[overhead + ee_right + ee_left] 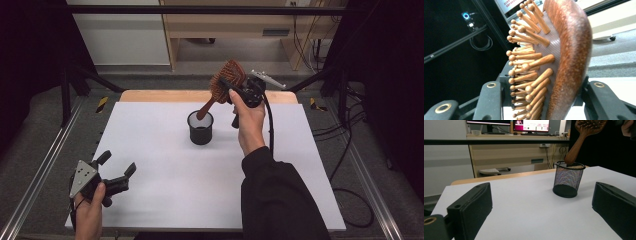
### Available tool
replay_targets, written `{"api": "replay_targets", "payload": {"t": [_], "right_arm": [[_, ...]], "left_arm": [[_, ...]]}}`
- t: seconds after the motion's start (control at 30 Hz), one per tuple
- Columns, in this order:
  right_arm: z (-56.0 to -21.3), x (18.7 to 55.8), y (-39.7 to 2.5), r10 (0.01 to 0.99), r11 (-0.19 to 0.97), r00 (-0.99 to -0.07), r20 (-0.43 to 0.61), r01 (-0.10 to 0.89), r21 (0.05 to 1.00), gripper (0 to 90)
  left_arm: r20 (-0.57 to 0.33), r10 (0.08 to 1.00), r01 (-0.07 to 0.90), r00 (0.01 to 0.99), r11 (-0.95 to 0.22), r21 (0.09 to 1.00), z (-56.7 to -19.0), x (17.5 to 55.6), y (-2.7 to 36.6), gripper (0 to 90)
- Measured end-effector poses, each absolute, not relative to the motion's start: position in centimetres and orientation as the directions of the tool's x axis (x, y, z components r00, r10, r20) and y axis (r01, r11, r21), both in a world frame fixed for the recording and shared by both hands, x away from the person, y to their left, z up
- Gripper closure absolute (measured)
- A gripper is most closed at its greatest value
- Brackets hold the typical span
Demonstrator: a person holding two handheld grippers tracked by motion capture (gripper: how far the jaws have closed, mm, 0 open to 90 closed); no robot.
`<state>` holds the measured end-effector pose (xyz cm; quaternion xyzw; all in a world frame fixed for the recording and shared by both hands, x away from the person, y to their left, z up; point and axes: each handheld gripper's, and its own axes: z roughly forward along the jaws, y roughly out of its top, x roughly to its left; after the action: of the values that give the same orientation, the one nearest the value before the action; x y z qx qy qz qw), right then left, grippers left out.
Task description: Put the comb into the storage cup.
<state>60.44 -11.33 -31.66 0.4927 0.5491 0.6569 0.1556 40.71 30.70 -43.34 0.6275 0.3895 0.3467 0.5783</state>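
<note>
A wooden hairbrush [225, 81] with peg bristles is held by its head in my right gripper [231, 89], which is shut on it above the back of the table. Its handle slants down into a black mesh cup [200, 128] standing at the table's middle. The right gripper view has the brush head [564, 57] up close between the jaws. My left gripper [118, 166] rests open near the front left corner with nothing between its fingers. In the left gripper view the mesh cup [568, 179] stands ahead, the brush handle [574, 151] leaning in it.
The white tabletop [165, 165] lies on a metal frame with rails [35, 175] at the sides. Behind the table stand a wooden desk [235, 30] and cables [350, 145] on the floor at right. Monitors [531, 125] sit on the far desk.
</note>
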Motion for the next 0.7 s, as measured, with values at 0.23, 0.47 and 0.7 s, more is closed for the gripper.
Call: {"api": "replay_targets", "payload": {"t": [0.23,0.47,0.7], "right_arm": [[-32.3,60.6,-10.9,0.760,-0.316,-0.464,0.455,0.348,0.883,51.1],[-32.6,60.8,-10.2,0.761,-0.293,-0.475,0.442,0.356,0.887,51.0],[-32.9,60.9,-9.5,0.764,-0.263,-0.487,0.423,0.364,0.893,50.9]], "left_arm": [[-0.003,0.884,0.086,0.468,-0.042,0.995,-43.4,40.7,30.5,3.1],[-0.003,0.881,0.085,0.473,-0.043,0.995,-43.4,40.7,30.4,3.1],[-0.004,0.880,0.086,0.474,-0.042,0.995,-43.4,40.7,30.4,3.1]]}}
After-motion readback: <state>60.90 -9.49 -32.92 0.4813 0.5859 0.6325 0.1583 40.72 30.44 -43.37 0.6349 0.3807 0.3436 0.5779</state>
